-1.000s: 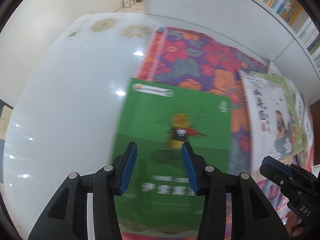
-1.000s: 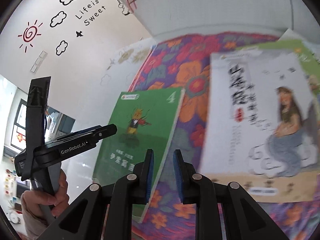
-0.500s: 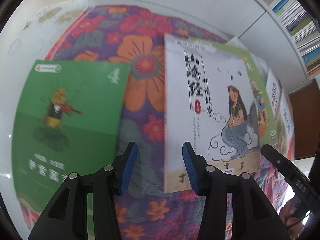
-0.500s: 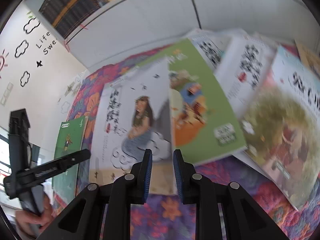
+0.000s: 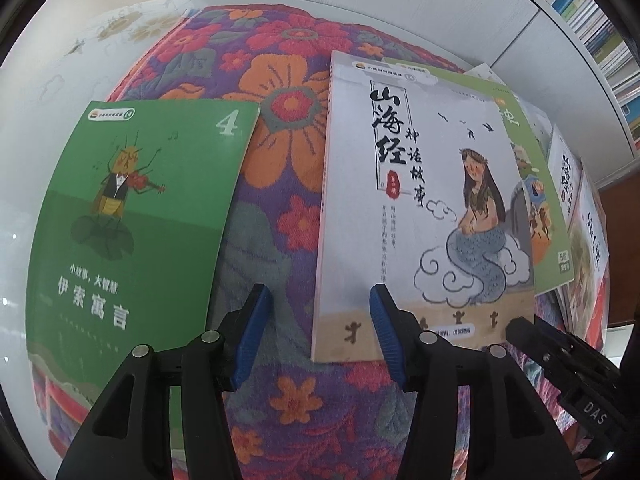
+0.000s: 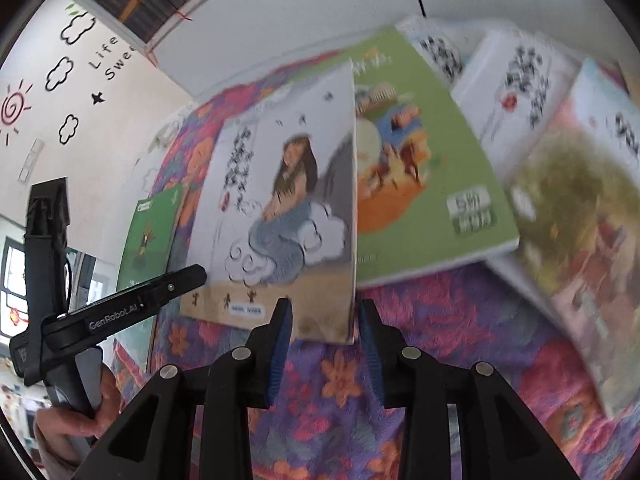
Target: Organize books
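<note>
A green book with a violin-playing insect (image 5: 132, 216) lies at the left on a flowered cloth (image 5: 276, 160). A white book with a mermaid (image 5: 424, 208) lies to its right, on top of a light green book (image 5: 532, 184); it also shows in the right wrist view (image 6: 280, 216). My left gripper (image 5: 320, 300) is open and empty, just before the mermaid book's near left corner. My right gripper (image 6: 325, 312) is open and empty, at that book's near right corner.
More books overlap to the right: the light green one (image 6: 424, 168), white ones (image 6: 516, 88) and a pink-edged one (image 6: 580, 216). A white shelf unit (image 5: 360, 0) with book rows stands behind. The white table (image 5: 60, 80) extends left of the cloth.
Both grippers have swung from the green book over to the mermaid book. The right gripper's jaws have opened wider. The books have not moved.
</note>
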Demonstrator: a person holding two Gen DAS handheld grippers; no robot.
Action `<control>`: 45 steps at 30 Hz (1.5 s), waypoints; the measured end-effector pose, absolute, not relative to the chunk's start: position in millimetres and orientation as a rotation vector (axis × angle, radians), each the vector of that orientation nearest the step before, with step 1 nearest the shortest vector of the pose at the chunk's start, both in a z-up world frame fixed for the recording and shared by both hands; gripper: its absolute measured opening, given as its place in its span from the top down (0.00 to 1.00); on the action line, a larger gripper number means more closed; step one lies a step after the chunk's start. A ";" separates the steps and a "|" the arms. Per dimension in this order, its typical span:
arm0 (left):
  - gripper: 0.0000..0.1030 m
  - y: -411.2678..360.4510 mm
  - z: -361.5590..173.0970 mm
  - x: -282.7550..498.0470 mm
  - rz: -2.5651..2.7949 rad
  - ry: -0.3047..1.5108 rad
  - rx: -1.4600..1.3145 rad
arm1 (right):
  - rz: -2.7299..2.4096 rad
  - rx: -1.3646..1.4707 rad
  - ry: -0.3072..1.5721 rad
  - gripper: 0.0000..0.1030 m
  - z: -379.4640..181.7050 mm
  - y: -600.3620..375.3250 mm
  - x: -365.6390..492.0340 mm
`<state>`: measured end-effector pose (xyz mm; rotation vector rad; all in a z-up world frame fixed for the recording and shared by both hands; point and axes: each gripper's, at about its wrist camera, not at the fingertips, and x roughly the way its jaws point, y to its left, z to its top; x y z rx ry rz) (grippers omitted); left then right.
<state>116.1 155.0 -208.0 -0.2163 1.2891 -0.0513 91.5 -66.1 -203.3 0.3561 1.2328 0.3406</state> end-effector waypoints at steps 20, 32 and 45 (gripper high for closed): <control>0.51 129.2 -206.3 61.4 -0.262 1.392 -0.257 | 0.336 0.475 1.236 0.91 -189.9 -83.6 43.8; 0.49 77.6 -203.7 17.3 -0.319 1.421 -0.093 | 0.236 0.344 1.395 0.93 -198.7 -168.8 -62.6; 0.49 104.9 -205.3 62.2 -0.288 1.393 -0.204 | 0.384 0.418 1.254 0.90 -197.5 -149.1 10.6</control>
